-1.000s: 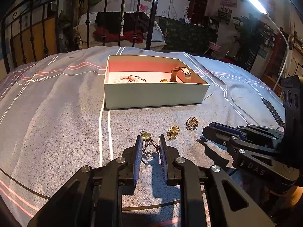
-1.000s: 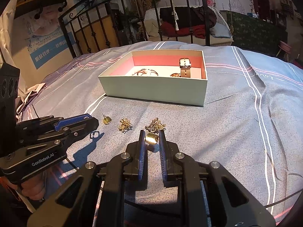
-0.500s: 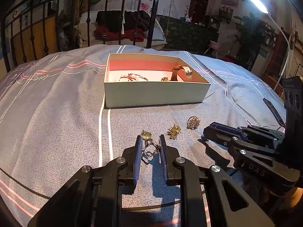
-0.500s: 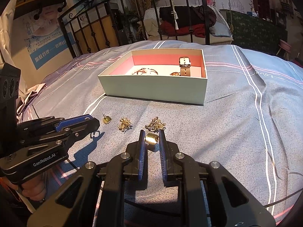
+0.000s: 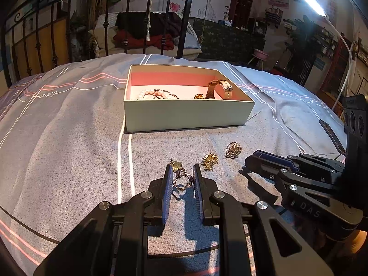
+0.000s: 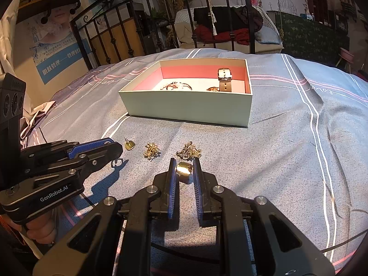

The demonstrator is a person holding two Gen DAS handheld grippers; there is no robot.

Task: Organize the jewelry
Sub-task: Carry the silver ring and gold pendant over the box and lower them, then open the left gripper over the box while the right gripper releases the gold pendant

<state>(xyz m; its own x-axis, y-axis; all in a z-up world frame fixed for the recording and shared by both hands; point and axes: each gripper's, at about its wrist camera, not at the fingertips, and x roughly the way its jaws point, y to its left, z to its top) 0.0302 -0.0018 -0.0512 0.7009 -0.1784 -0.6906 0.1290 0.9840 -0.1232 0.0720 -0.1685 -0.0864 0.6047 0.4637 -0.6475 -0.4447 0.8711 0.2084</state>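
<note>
Spread over a bed with a black iron frame, a grey bedspread with white and pink stripes (image 5: 69,138) is carrying a pale open cardboard box with a pink lining (image 5: 186,115), where a pearl bracelet (image 5: 147,94) and a brown-strapped wristwatch (image 5: 218,87) are lying, while the left tongs (image 5: 182,178) are gripping a dark openwork metal ring (image 5: 182,180) just above the fabric, beside a small square gold earring (image 5: 176,165), a gold cluster earring (image 5: 209,159) and a round gold filigree piece (image 5: 232,149). From the right wrist, the right tongs (image 6: 184,168) are pinching a small shiny gold square earring (image 6: 184,168) near the same box (image 6: 184,108), with the filigree piece (image 6: 189,151) just ahead and the left tongs (image 6: 108,149) resting low at the left.
</note>
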